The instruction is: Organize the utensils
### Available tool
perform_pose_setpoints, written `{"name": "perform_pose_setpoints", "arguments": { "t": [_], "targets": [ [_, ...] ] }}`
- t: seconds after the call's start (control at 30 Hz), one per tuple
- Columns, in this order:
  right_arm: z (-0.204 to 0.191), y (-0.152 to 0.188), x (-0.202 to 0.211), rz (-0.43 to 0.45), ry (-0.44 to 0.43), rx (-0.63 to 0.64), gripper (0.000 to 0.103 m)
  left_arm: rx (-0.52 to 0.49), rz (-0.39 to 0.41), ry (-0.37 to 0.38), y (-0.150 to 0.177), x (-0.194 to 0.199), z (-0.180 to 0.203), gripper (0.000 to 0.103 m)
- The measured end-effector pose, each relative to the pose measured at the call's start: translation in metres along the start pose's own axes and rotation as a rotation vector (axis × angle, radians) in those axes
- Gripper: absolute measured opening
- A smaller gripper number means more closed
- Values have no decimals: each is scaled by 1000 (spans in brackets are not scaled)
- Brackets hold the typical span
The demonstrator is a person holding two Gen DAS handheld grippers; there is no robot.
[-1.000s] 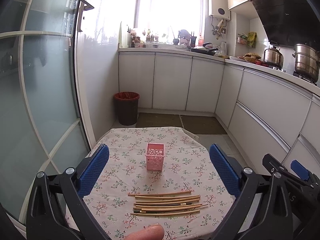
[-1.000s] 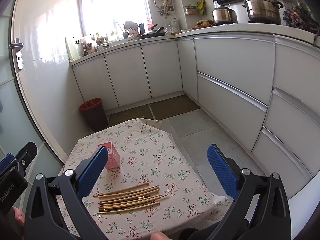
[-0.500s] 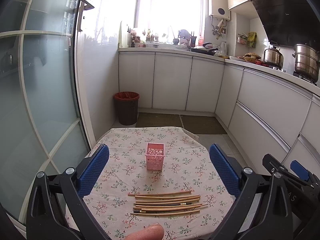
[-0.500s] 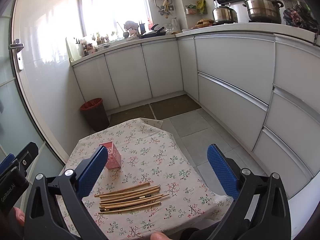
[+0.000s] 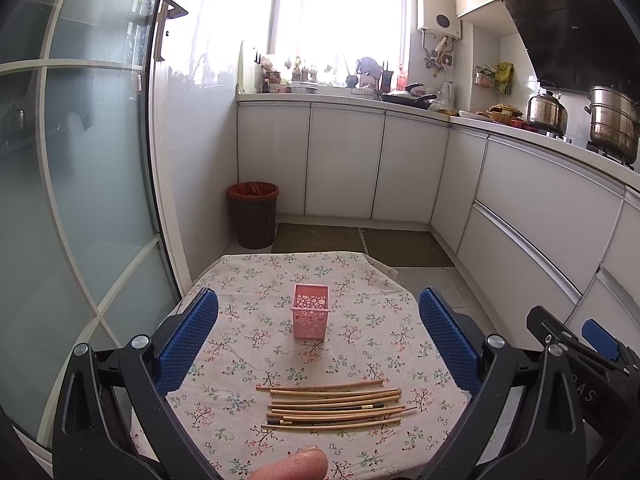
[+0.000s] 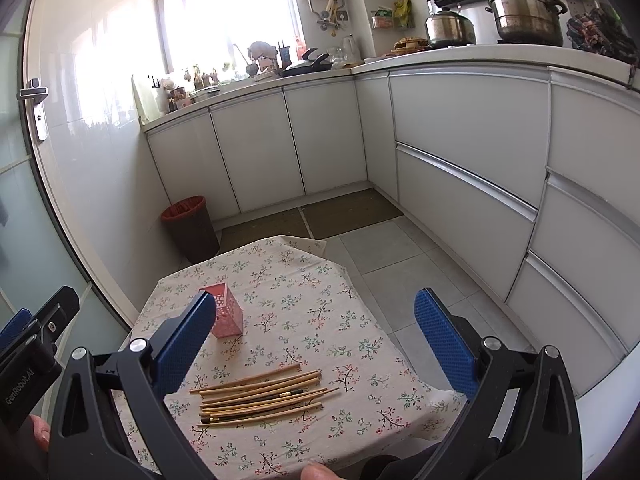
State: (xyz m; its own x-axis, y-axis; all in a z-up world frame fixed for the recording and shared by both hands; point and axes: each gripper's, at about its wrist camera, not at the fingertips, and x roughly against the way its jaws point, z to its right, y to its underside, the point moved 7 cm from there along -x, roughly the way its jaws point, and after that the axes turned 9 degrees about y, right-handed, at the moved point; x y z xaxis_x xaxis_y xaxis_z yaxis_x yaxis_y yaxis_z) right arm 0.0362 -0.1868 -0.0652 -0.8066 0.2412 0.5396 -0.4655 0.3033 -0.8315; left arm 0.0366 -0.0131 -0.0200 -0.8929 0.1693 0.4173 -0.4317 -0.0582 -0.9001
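Several wooden chopsticks lie side by side on the near part of a small table with a floral cloth. A pink perforated holder stands upright behind them, empty as far as I can see. My left gripper is open and empty, held above the table's near edge. In the right wrist view the chopsticks lie below my right gripper, which is open and empty. The holder stands partly behind its left finger.
A dark bin with a red liner stands on the floor beyond the table. White kitchen cabinets run along the back and right. A glass door is at the left. The right gripper's body shows at lower right.
The right gripper's view has dropped and shifted slightly, so the holder now sits partly behind its left finger. The left view is nearly unchanged. The chopsticks and holder have not moved.
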Motion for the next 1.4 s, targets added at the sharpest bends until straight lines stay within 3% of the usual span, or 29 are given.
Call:
{"name": "perform_pose_setpoints", "arguments": {
  "t": [0.67,0.87,1.0,1.13,1.27,1.4],
  "targets": [
    [-3,1,-2,-6,-3,10,97,0,-6,-3,2,-2,0,96],
    [-3,5,-19,-49,-8,-3,97,6,-52,-3,6,-22,-7,96],
    [1,16,-50,-178,-121,-98,97,26,-214,75,22,-66,-15,96],
    [7,37,-96,-339,-246,-227,97,73,-490,210,58,-132,-20,96],
    [13,65,-144,-471,-296,-334,97,-7,-794,293,119,-195,-5,96],
    [26,91,-186,-564,-289,-423,97,-189,-983,299,172,-242,20,96]
  ]
}}
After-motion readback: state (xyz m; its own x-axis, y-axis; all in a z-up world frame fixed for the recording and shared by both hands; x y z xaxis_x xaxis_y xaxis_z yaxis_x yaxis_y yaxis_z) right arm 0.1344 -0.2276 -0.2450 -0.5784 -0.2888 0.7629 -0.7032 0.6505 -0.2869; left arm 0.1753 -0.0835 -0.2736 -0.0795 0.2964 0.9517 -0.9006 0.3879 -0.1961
